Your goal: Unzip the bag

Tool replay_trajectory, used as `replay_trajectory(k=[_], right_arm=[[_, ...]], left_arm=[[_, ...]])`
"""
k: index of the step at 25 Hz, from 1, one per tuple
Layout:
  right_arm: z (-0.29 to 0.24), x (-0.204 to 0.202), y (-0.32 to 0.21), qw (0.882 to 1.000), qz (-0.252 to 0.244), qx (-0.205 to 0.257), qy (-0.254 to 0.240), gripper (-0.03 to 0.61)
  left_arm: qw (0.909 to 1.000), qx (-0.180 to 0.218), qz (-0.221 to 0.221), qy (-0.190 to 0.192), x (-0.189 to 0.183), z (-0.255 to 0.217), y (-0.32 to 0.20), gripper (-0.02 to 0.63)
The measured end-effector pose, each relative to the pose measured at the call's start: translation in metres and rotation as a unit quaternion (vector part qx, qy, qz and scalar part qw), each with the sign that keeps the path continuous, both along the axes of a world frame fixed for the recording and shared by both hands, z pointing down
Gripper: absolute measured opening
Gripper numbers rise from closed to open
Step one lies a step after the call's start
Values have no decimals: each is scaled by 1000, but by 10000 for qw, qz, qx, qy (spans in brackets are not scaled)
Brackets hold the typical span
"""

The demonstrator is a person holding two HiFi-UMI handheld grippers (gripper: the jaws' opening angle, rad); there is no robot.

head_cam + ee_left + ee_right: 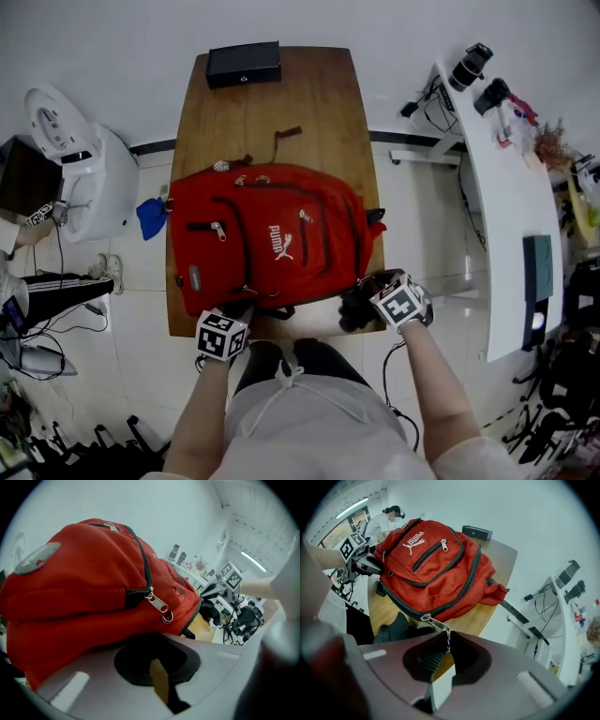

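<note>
- The red fabric backpack (272, 234) lies flat, front panel up, on the long wooden table (309, 103), with its near edge at the table's end closest to the person.
- The right gripper (449, 641) has its jaws pinched together on the silver metal zip pull (437, 624) of the main compartment, at the near right corner of the bag.
- The left gripper (140, 637) is closed too, apparently nipping the soft lower edge of the bag at the near left corner (the fabric runs right down into the jaw tips).
- The bag looks light, limp and under-filled, so it would likely slide or bunch when the zip is drawn. It needs anchoring.
- The thin, slick pull is the right place to hold. Pulling along the black toothed zip track (457, 595) rather than away from it should keep the pull from slipping free.
</note>
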State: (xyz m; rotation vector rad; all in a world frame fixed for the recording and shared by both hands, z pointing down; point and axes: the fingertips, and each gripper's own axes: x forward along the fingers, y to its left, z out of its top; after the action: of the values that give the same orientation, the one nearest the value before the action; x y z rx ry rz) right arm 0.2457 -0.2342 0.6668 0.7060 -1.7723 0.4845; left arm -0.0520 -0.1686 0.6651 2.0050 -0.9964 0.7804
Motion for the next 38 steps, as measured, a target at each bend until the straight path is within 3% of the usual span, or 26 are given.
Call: replay_trajectory(k=[4, 8, 14, 17, 18, 24, 28, 31, 33, 35, 38], right_arm=[[-5, -2, -2, 9969, 697, 78, -351, 41], [-24, 6, -13, 9909, 1137, 567, -446, 189], [-69, -11, -6, 9788, 1379, 1279, -815, 149], [-100, -32, 1, 9640, 1499, 1881, -1131, 56], [-113, -42, 7, 9579, 1525, 2064, -1284, 8], [-190, -107, 42, 9072, 1665, 3025, -2405, 8], [-232, -147, 83, 8750, 1353, 3522, -3034, 8], [-237, -170, 112, 8657, 759, 3815, -3151, 8], [-236, -178, 133, 8612, 528, 3860, -3265, 8], [-237, -179, 153, 8585, 455, 3836, -3372, 8], [-241, -181, 188, 8585, 457, 3704, -3516, 8]], left_arm=[[10000, -68, -34, 0, 1, 0, 0, 8], [9998, -185, -10, 31, 2, -1, 0, 8], [9991, 300, 257, 176, 4, -30, 4, 8], [9956, 820, 270, 370, -1, -61, 3, 8], [9934, 1008, 259, 477, -2, -75, 5, 8], [9704, 2170, 371, 991, -18, -166, 15, 8], [9471, 2948, 482, 1171, -25, -218, 35, 8], [9236, 3492, 450, 1515, -28, -243, 55, 8], [9152, 3652, 391, 1657, -28, -246, 73, 8], [9143, 3675, 346, 1667, -25, -245, 94, 6], [9187, 3686, 424, 1356, -15, -245, 134, 6]])
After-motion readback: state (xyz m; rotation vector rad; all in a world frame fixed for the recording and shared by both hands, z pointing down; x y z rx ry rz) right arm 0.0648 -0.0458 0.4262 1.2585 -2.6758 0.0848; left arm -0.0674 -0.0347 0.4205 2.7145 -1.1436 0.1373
